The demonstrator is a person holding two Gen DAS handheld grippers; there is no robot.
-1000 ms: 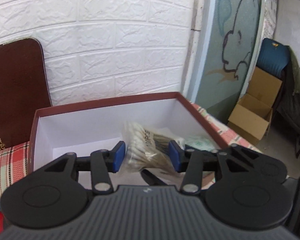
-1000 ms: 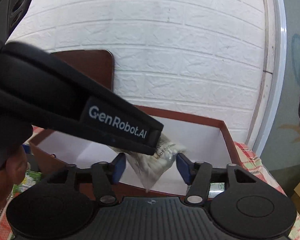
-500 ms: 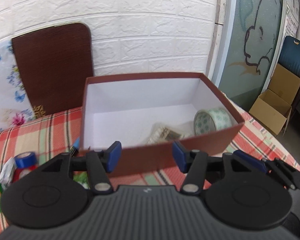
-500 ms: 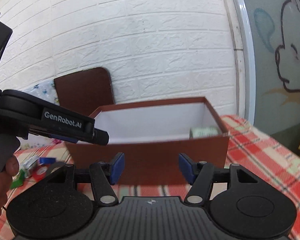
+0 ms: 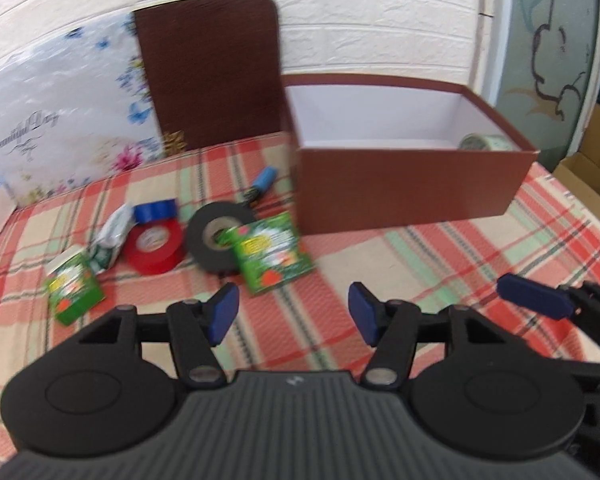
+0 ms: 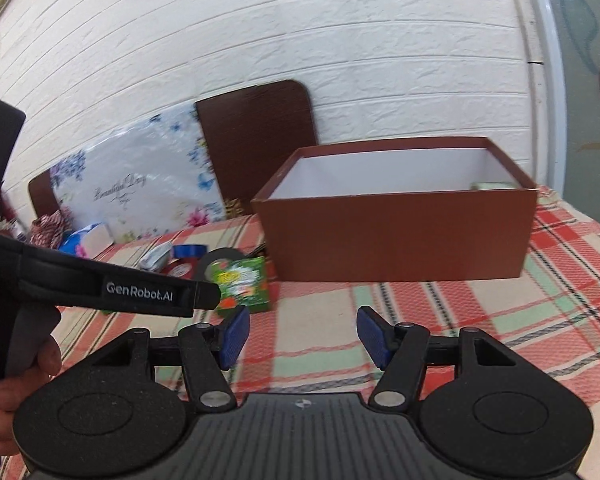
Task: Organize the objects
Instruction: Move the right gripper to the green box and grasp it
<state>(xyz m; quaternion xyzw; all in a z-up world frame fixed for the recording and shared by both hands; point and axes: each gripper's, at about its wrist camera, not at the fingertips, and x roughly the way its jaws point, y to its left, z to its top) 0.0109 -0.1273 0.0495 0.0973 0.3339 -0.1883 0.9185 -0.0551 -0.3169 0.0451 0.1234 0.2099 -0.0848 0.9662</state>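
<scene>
I have both tools backed off from the open brown cardboard box with the white lining point(image 5: 400, 184), which sits at about one o'clock on the red-and-green plaid worktop point(image 5: 440, 272); it is the collecting bin, so it stands clear of the clutter with its mouth unobstructed. A pale patterned roll of tape point(image 5: 485, 142) lies in its far right corner.

My left hand-held gripper point(image 5: 293, 317) has just been opening; its blue pads stand apart with only cloth showing between them. My right hand-held gripper point(image 6: 303, 336) is likewise apart and carrying nothing, hovering over bare plaid.

What remains to sort is bunched at ten to eleven o'clock from the left tool: a green printed sachet point(image 5: 272, 258) leaning on a black roll of tape point(image 5: 220, 240), a red roll of tape point(image 5: 154, 246) with a blue roll point(image 5: 156, 210) behind it, a white-and-green crumpled packet point(image 5: 112, 240), a second green sachet point(image 5: 74, 286) and a blue-capped marker point(image 5: 262, 182) beside the box wall.

I judge the nearest green sachet the easiest next pick, since it lies flat-edged and closest. The black roll beneath it may shift.
</scene>
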